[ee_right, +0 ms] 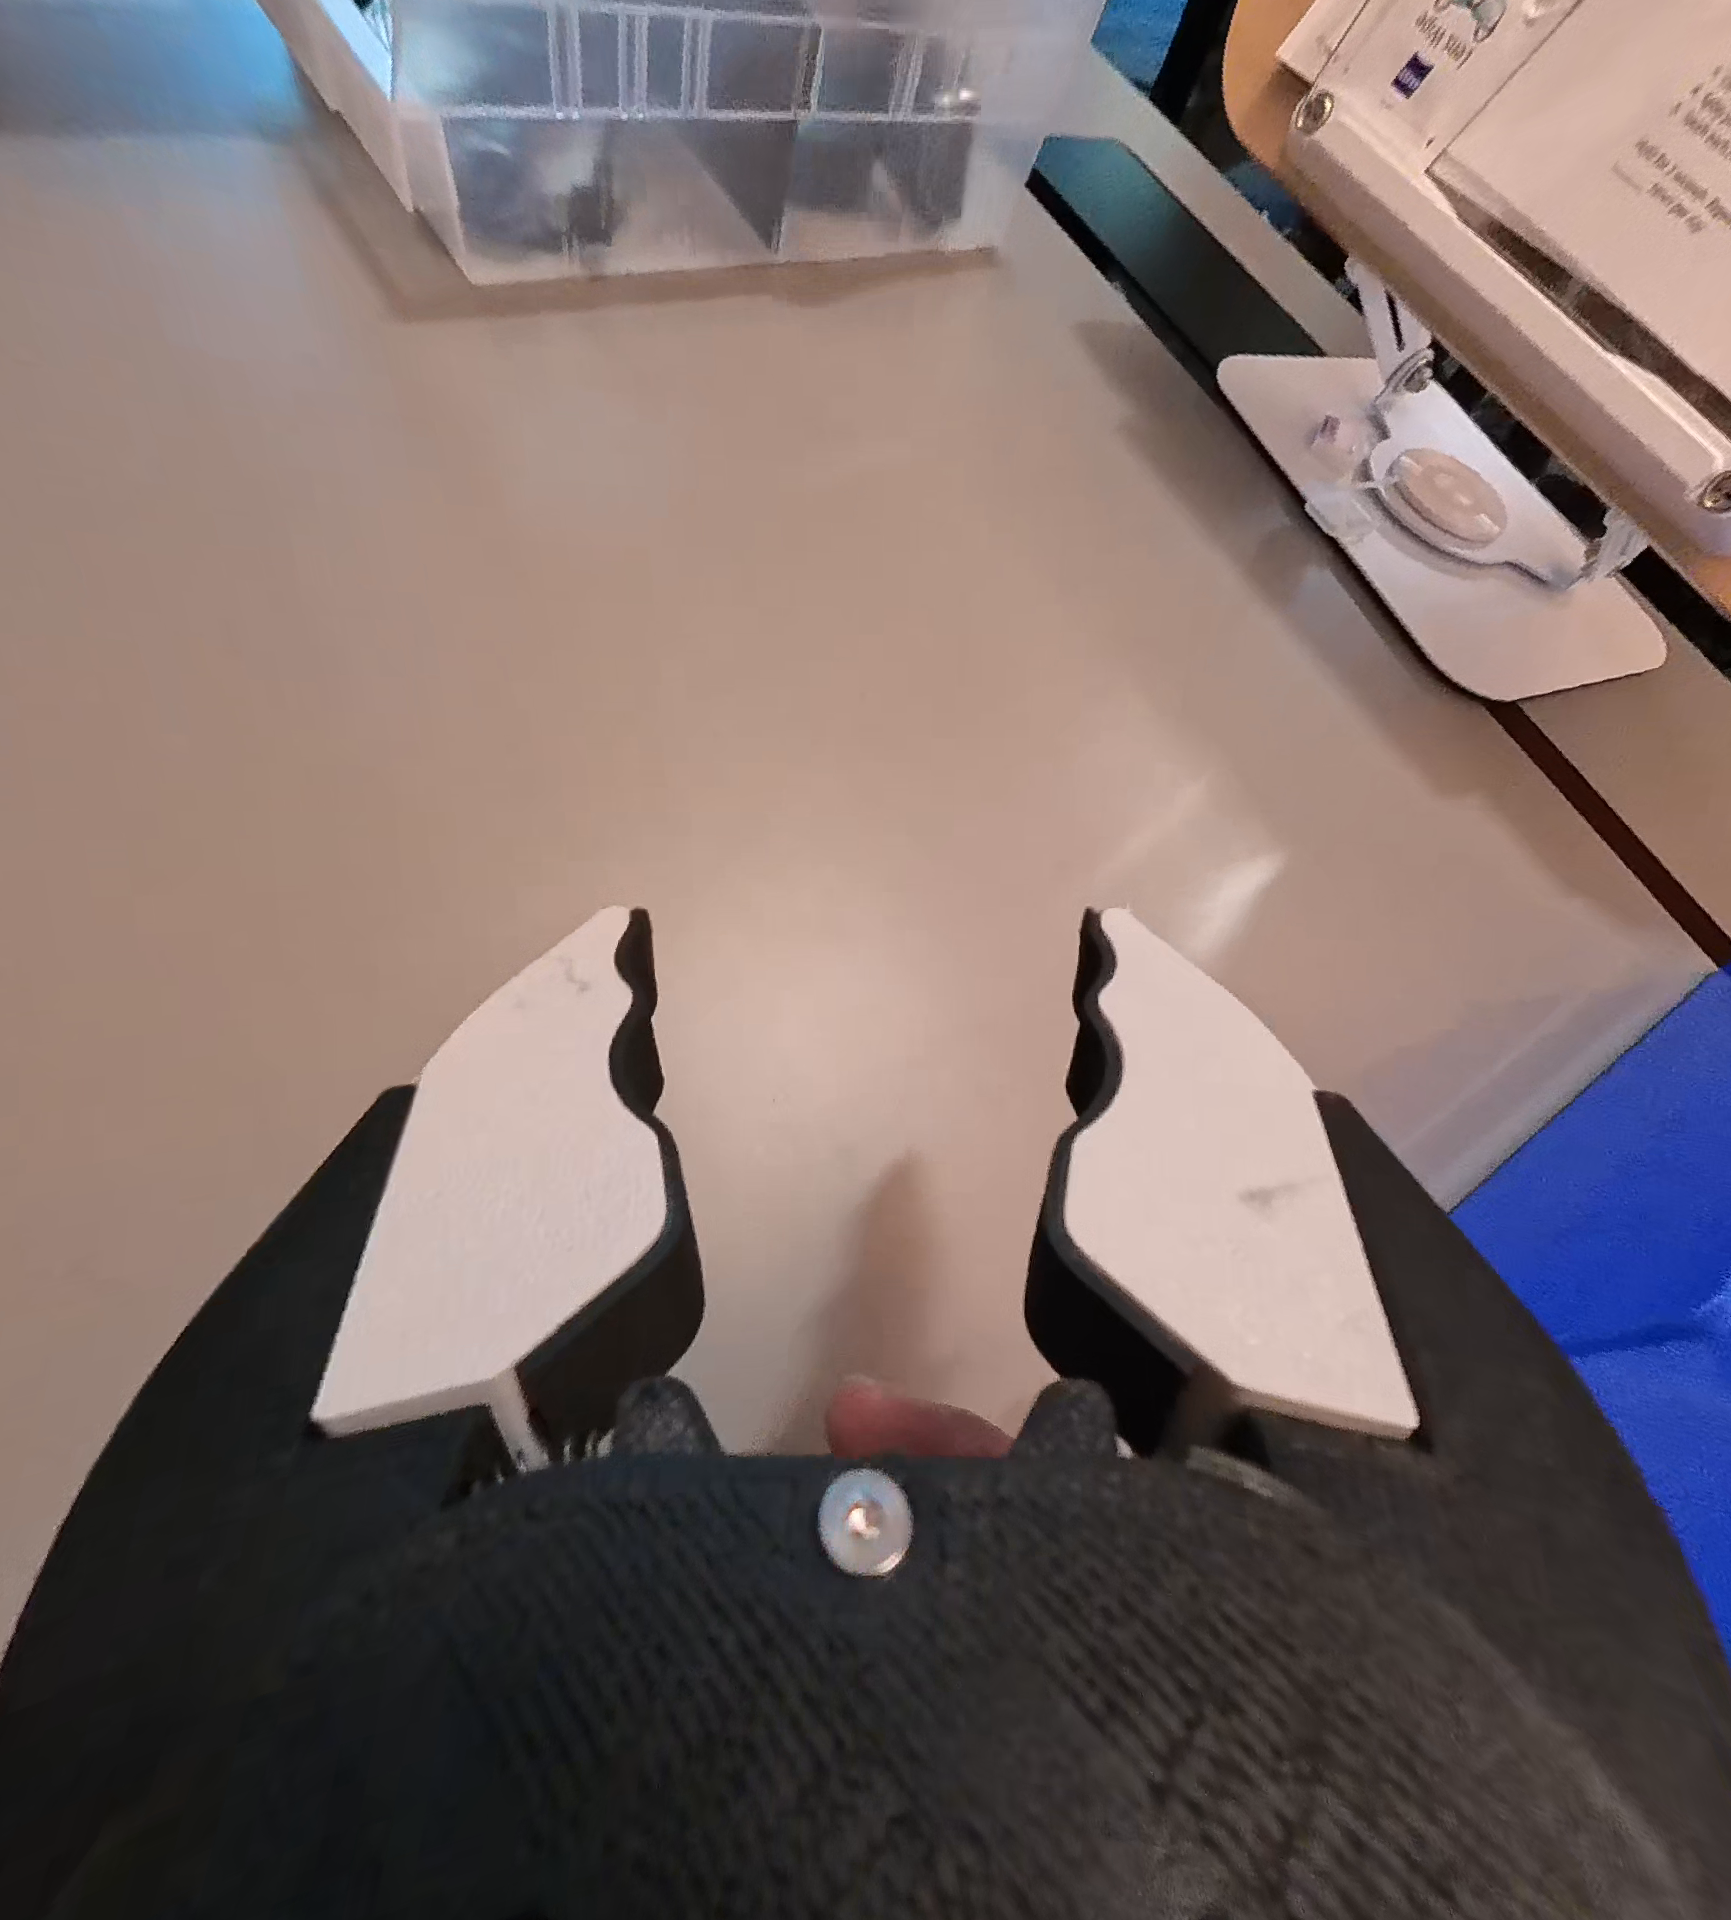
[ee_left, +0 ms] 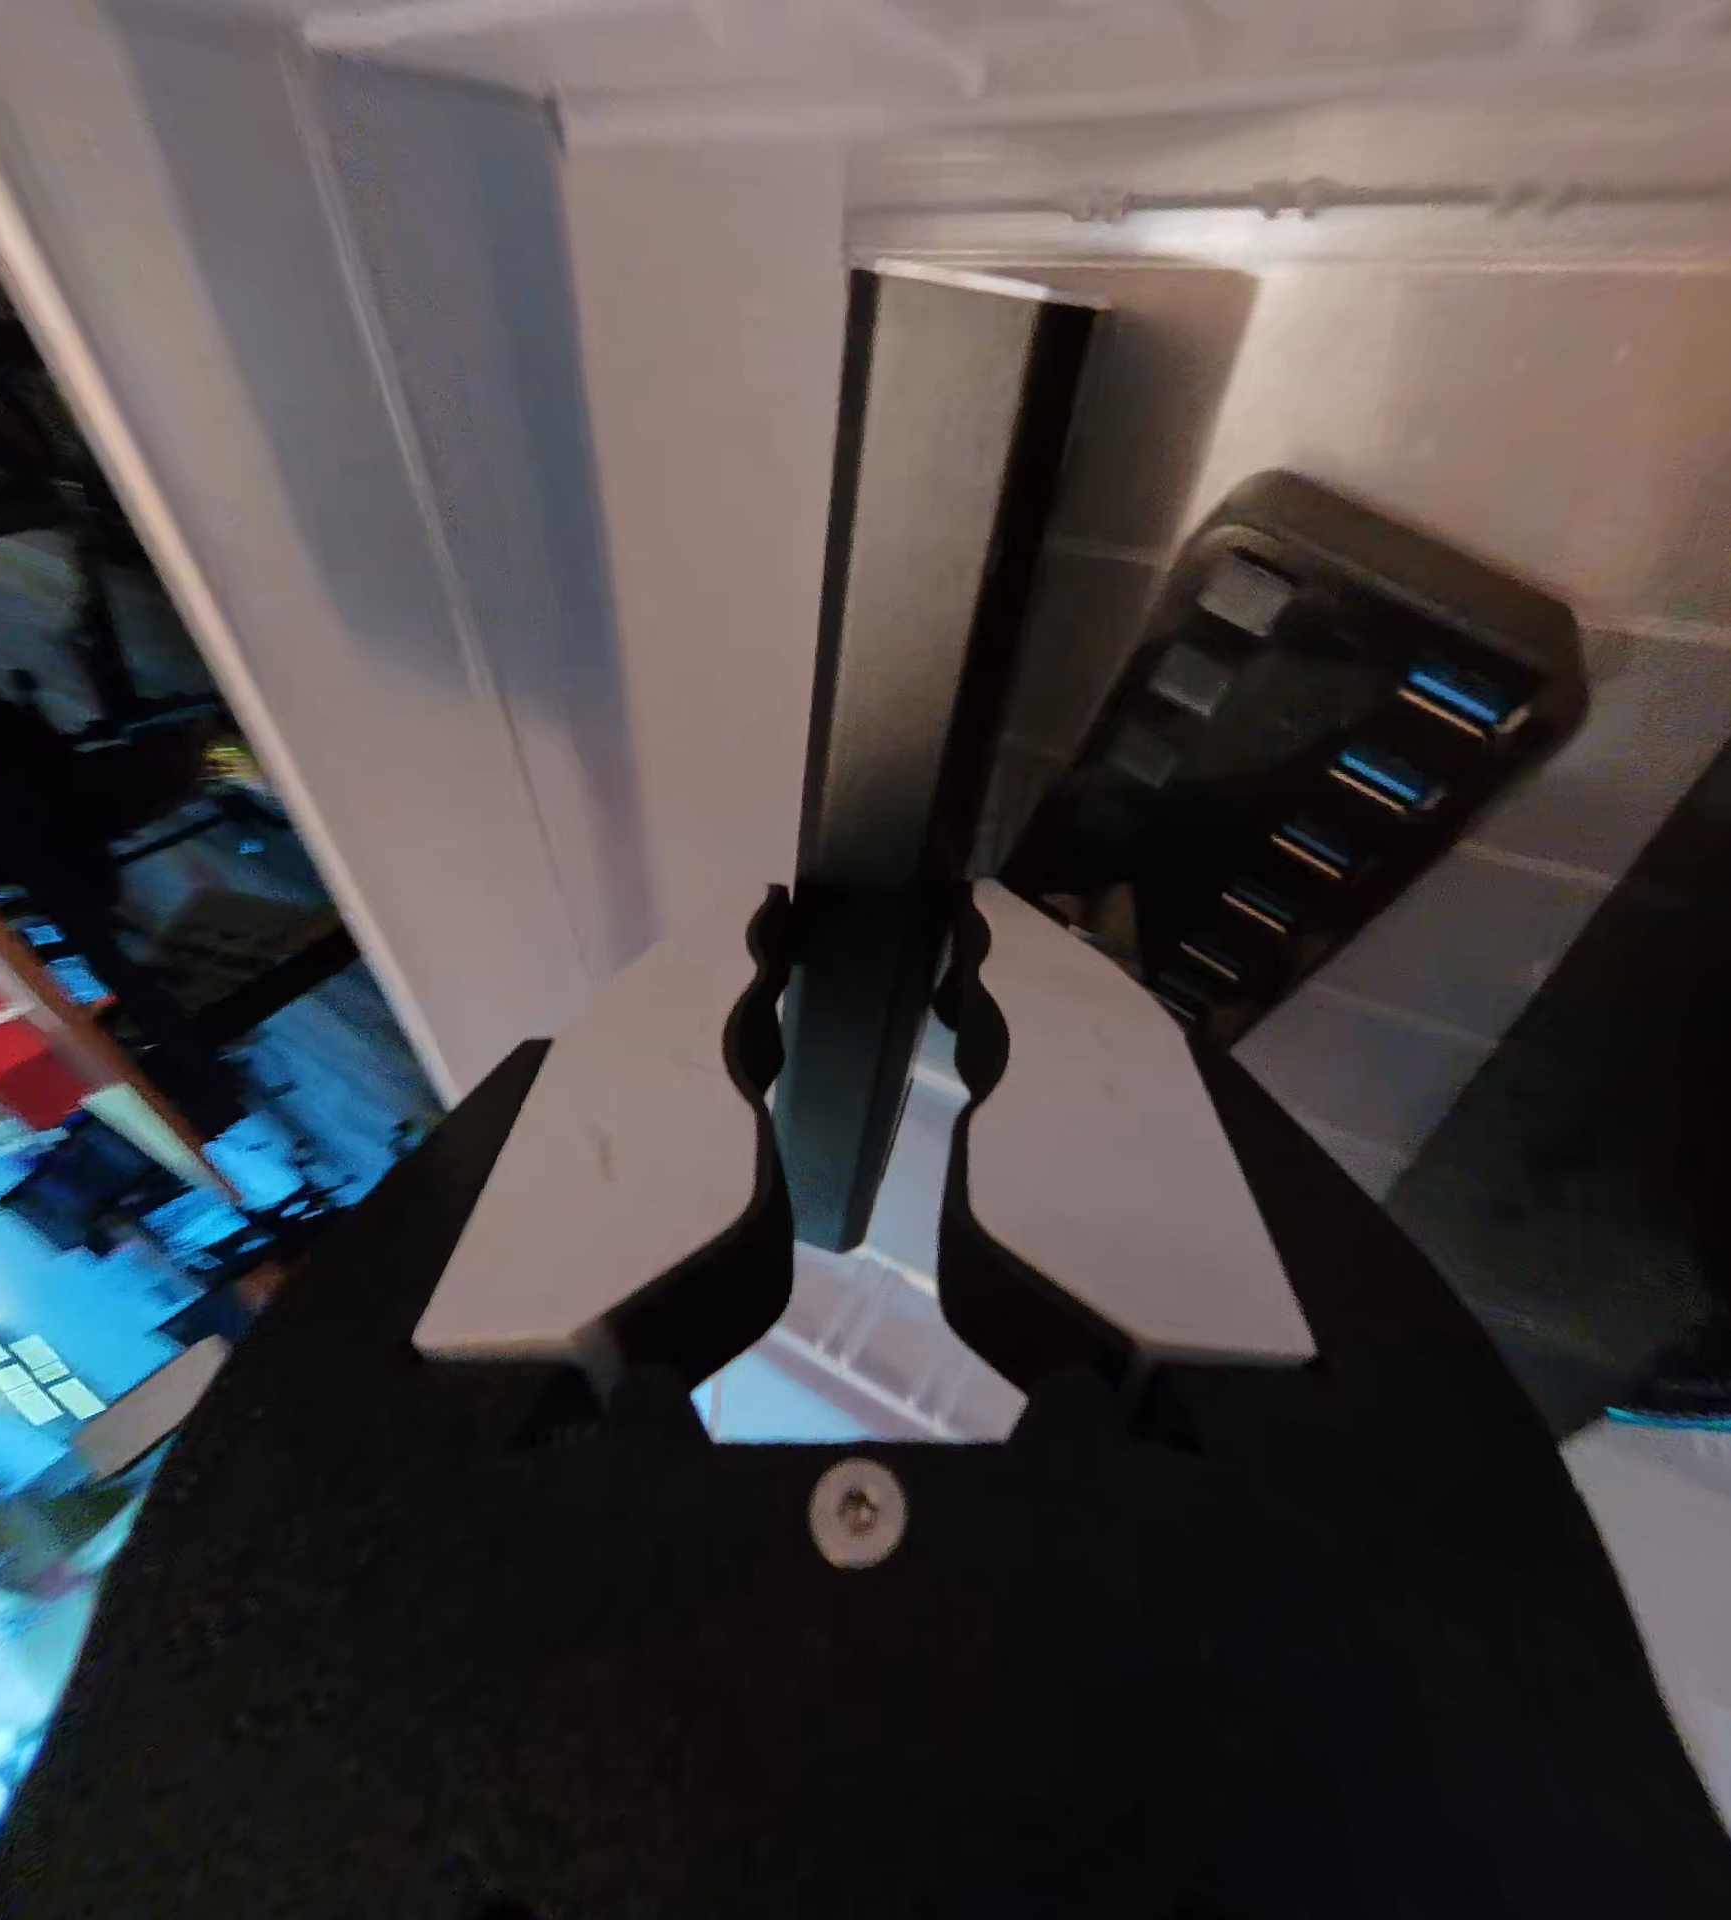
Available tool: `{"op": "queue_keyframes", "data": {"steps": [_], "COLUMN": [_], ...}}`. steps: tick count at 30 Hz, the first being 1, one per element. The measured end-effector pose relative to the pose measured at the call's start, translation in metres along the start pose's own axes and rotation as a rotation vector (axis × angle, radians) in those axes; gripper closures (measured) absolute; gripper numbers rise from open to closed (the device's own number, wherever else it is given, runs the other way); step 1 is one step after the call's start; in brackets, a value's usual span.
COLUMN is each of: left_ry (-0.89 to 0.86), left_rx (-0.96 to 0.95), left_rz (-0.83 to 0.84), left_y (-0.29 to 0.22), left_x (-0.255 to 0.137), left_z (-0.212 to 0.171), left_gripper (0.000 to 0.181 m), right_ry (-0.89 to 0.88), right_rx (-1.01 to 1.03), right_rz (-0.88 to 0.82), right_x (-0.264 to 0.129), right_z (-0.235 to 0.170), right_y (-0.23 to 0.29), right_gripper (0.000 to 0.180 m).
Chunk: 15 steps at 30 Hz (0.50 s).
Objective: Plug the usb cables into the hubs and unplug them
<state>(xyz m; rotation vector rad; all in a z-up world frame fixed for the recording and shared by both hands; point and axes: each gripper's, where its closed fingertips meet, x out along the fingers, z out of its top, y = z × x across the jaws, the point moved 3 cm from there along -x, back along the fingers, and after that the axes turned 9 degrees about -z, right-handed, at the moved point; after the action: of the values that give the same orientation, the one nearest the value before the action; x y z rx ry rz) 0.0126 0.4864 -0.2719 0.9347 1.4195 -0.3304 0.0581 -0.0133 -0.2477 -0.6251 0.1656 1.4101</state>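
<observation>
Beige table [ee_right: 632, 623] lies under the spread right claw [ee_right: 863, 925]; left claw [ee_left: 866, 914] pinches a dark bar [ee_left: 934, 582].

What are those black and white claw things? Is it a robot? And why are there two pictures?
No robot: a person holds a claw-like gripper in each hand, and each carries a camera looking along its fingers. That gives two pictures.

The left gripper pinches a long dark flat bar, probably a USB hub seen edge-on. Behind it lies another black hub with blue sockets.

The right gripper is open and holds nothing, above a beige table. Farther off stand a clear plastic organizer and a white stand.
</observation>
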Motion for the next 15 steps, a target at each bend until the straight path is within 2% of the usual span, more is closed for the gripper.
{"op": "queue_keyframes", "data": {"steps": [3, 7, 11, 15], "left_ry": [0.043, 0.052, -0.014, -0.122], "left_rx": [0.058, 0.074, 0.053, 0.034], "left_rz": [0.154, 0.36, 0.582, 0.753], "left_y": [-0.006, -0.014, -0.026, -0.055], "left_x": [-0.026, -0.082, -0.154, -0.212], "left_z": [-0.002, -0.002, 0.009, 0.047], "left_gripper": [0.151, 0.151, 0.151, 0.151], "right_ry": [-0.019, -0.107, -0.283, -0.409], "right_rx": [0.023, 0.112, 0.254, 0.408], "right_rz": [0.012, 0.022, 0.037, -0.012], "right_x": [0.0, 0.007, 0.022, 0.047], "right_z": [0.002, 0.022, 0.067, 0.121], "right_y": [0.005, 0.012, 0.014, 0.001], "right_gripper": [0.102, 0.097, 0.088, 0.074]}}
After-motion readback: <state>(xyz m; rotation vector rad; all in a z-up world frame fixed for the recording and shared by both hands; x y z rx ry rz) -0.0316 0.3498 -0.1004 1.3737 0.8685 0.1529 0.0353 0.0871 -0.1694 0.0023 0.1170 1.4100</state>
